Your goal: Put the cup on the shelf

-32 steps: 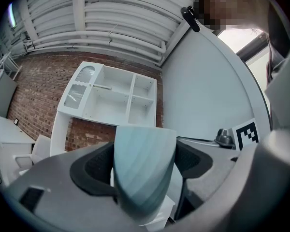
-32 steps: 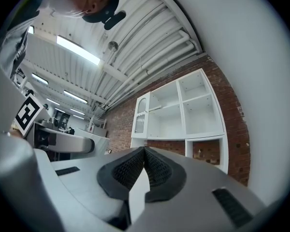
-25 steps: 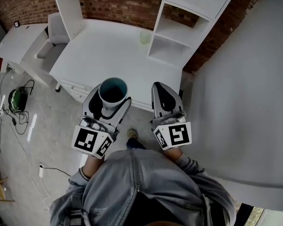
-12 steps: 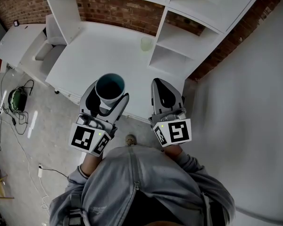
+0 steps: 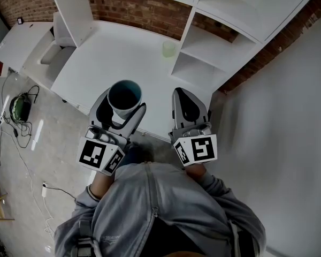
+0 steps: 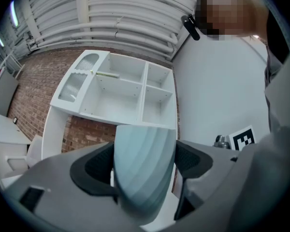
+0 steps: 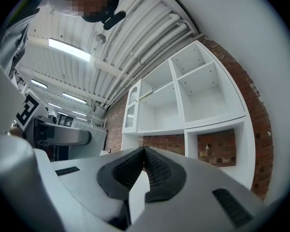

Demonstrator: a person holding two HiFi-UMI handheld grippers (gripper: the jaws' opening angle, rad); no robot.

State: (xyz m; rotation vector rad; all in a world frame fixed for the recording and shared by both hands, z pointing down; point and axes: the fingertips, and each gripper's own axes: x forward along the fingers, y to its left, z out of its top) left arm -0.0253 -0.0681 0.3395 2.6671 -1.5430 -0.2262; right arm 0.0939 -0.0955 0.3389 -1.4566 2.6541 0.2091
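A pale teal cup with a dark inside stands upright between the jaws of my left gripper, which is shut on it near the desk's front edge. In the left gripper view the cup fills the gap between the black pads. My right gripper is beside it on the right, shut with nothing in it; its pads meet. The white shelf unit rises at the desk's back right, with open compartments.
A small pale green cup stands on the white desk beside the shelf's lower compartment. A brick wall runs behind. A white wall is to the right. A chair and cables lie at the left.
Both grippers and the held cup have stayed at the same spot in view while the desk and shelf have slid slightly, as I step closer. The grip is unchanged.
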